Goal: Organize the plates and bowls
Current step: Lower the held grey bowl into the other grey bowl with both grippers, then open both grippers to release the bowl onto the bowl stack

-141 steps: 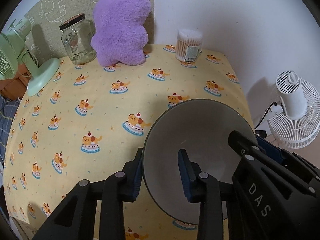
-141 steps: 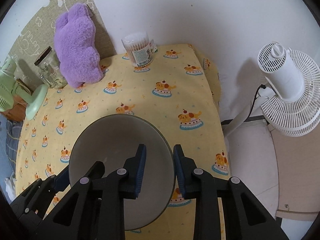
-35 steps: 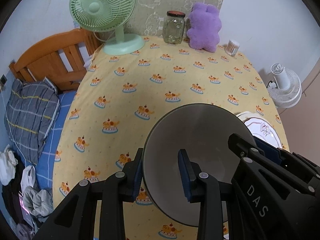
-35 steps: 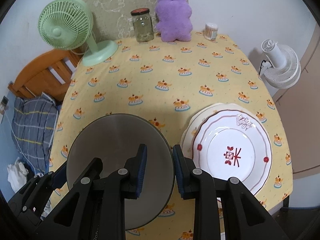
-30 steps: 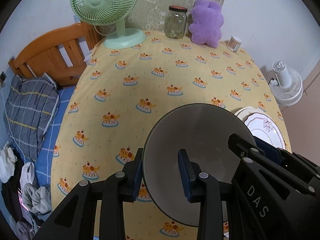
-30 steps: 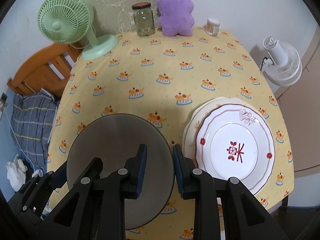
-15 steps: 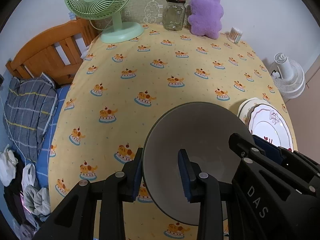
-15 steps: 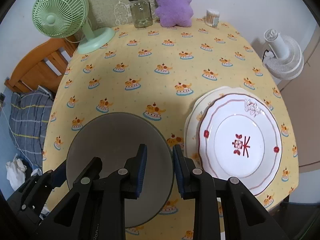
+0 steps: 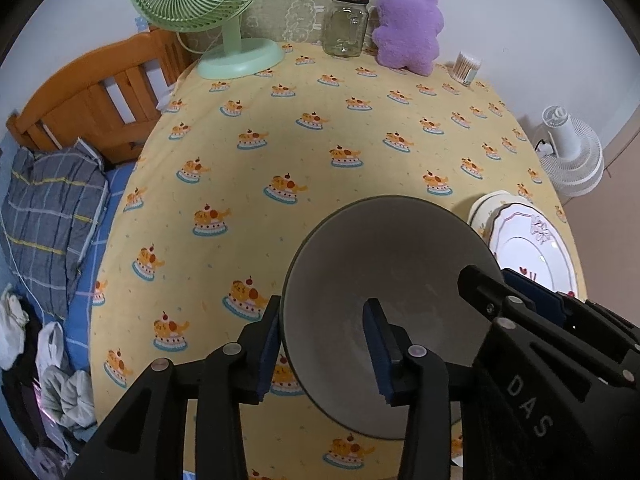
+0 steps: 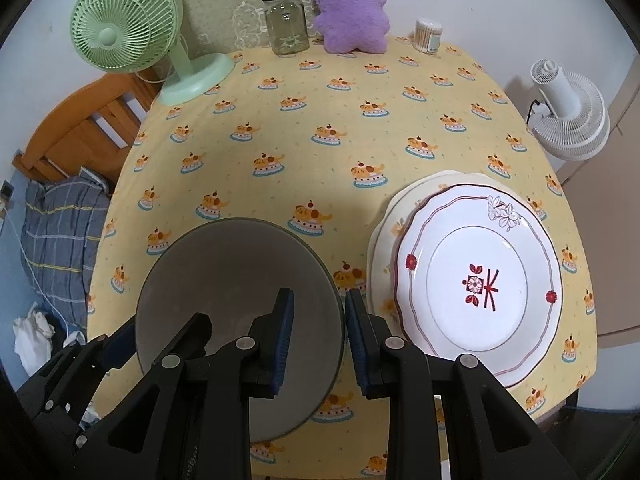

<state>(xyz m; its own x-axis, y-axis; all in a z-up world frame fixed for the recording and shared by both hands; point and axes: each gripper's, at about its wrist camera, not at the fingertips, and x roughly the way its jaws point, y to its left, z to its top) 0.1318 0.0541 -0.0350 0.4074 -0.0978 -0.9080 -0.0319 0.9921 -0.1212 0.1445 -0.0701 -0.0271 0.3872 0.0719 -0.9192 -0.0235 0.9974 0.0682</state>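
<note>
A grey bowl [image 9: 384, 272] sits low over the yellow tablecloth [image 9: 280, 128], near the table's front edge. My left gripper [image 9: 324, 348] straddles the bowl's left rim, one finger outside and one inside. Its jaws are opening and the inner pad stands off the wall. My right gripper [image 10: 318, 336] is shut on the right rim of the bowl [image 10: 236, 280]. Just right of the bowl lies a stack of plates [image 10: 476, 280], a white one with a red motif on a cream one. The plates [image 9: 528, 248] also show at the right edge of the left wrist view.
At the back stand a green fan [image 10: 120, 36], a glass jar [image 10: 286, 24], a purple plush [image 10: 352, 8] and a tub of cotton swabs [image 10: 428, 36]. A white floor fan [image 10: 568, 112] is off the right edge. A wooden bed [image 9: 92, 96] with plaid bedding lies to the left.
Both grippers carried the bowl from the table's far end to the near edge beside the plates. In the last half second the left jaws widened slightly around the rim.
</note>
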